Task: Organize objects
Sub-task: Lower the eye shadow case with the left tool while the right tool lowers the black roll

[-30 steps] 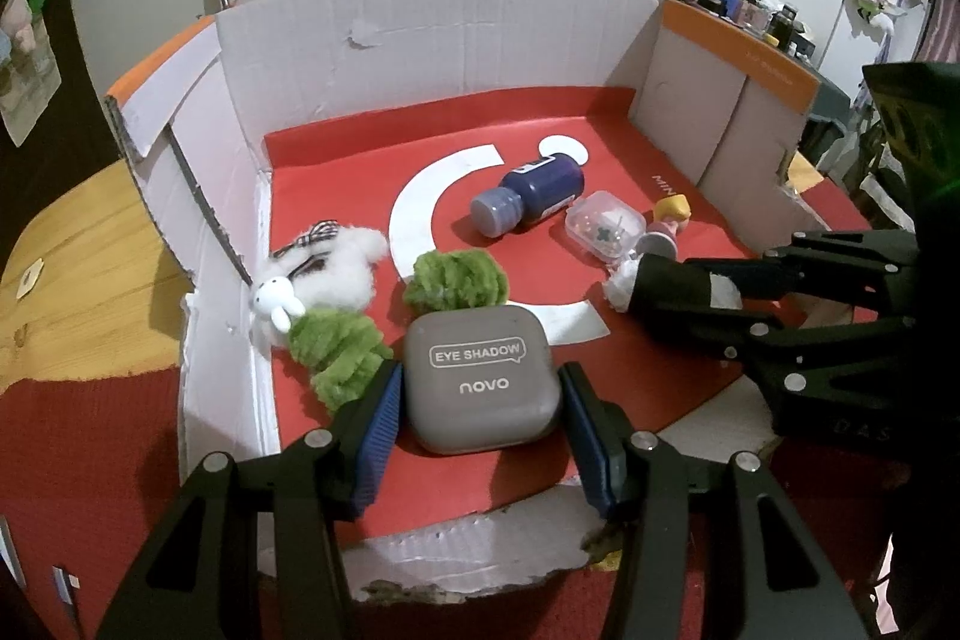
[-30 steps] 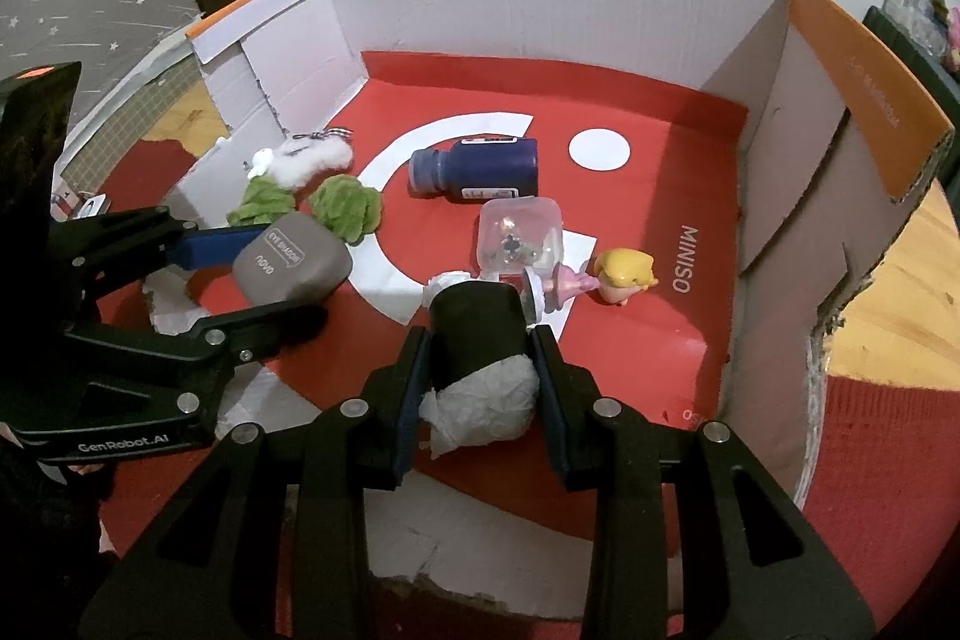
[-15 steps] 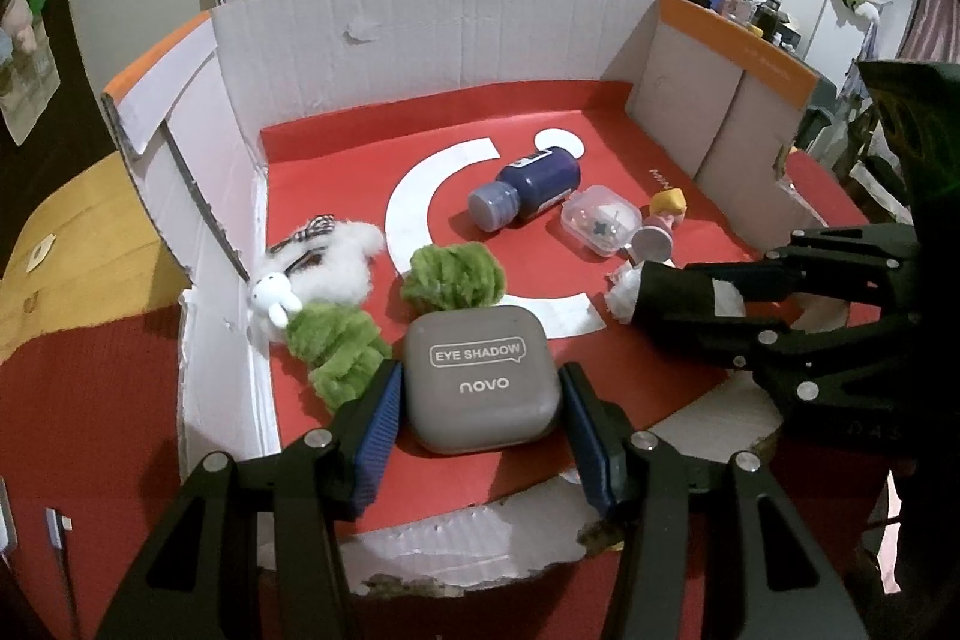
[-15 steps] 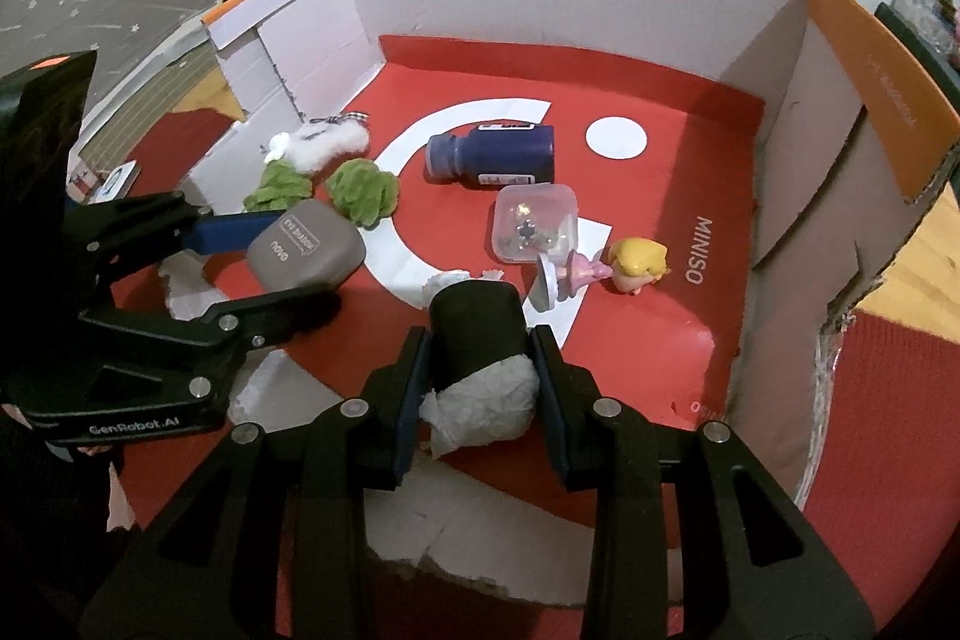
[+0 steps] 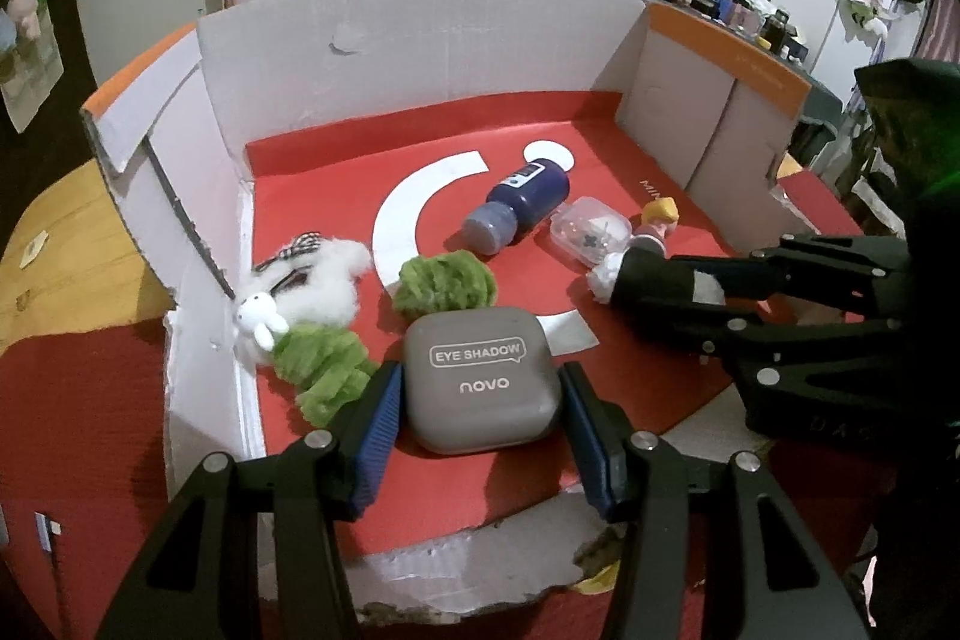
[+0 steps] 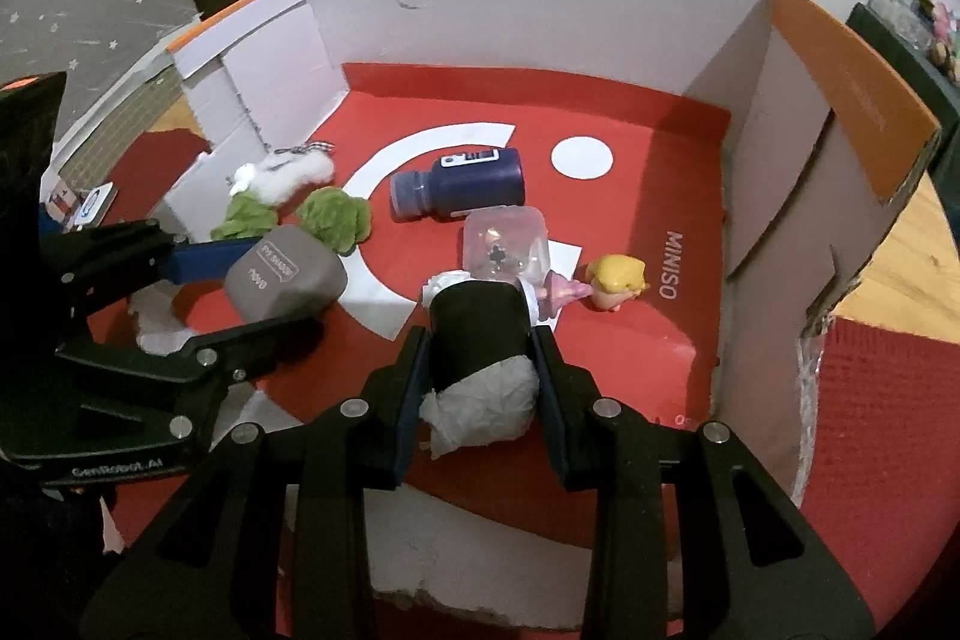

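My left gripper (image 5: 477, 394) is shut on a grey eye shadow case (image 5: 480, 385), held low over the front of the red box floor (image 5: 600, 160); the case also shows in the right wrist view (image 6: 285, 274). My right gripper (image 6: 480, 346) is shut on a black roll stuffed with white paper (image 6: 480, 340), which also shows in the left wrist view (image 5: 654, 277). In the box lie a dark blue bottle (image 5: 522, 205), a clear plastic case (image 5: 591, 232), a blonde doll (image 5: 657, 223), two green fuzzy pieces (image 5: 444, 280) and a white plush rabbit (image 5: 294, 292).
White cardboard walls (image 5: 420, 58) enclose the box on the left, back and right, with orange rims (image 6: 852, 76). The front edge is low and torn (image 5: 468, 568). A red cloth (image 5: 78, 430) covers the wooden table around the box.
Both grippers have pulled back slightly from the box, still holding their objects. The objects inside the box have not moved.
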`<state>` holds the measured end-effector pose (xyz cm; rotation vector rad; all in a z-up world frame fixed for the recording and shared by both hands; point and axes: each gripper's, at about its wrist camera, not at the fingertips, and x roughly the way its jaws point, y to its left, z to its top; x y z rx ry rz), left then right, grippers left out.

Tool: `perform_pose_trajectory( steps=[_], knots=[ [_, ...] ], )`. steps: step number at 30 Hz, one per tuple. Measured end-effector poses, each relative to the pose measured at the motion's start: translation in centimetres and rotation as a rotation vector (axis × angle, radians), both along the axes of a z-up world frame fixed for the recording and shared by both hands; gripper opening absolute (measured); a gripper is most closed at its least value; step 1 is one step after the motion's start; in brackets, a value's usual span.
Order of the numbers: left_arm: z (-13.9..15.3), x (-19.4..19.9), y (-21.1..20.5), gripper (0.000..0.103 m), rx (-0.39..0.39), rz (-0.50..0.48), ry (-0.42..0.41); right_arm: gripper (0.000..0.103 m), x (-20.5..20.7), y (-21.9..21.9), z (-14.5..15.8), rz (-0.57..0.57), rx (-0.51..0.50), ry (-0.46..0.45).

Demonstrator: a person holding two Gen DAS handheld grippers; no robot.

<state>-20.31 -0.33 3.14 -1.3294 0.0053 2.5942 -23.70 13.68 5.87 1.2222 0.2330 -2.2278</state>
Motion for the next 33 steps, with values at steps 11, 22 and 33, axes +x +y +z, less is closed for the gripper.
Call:
perform_pose_trajectory(
  steps=[11,22,33],
  knots=[
    [-0.5,0.1,-0.1,0.056,0.011,0.004,0.001,0.032,0.1,0.4,-0.1,0.002,0.004,-0.001],
    [-0.4,0.1,0.0,0.059,0.009,0.011,0.009,0.033,-0.1,0.3,-0.1,0.000,-0.016,0.000],
    [0.4,0.9,-0.1,0.060,-0.015,0.015,0.051,0.053,0.3,-0.4,0.3,0.014,-0.030,0.013]
  ],
)
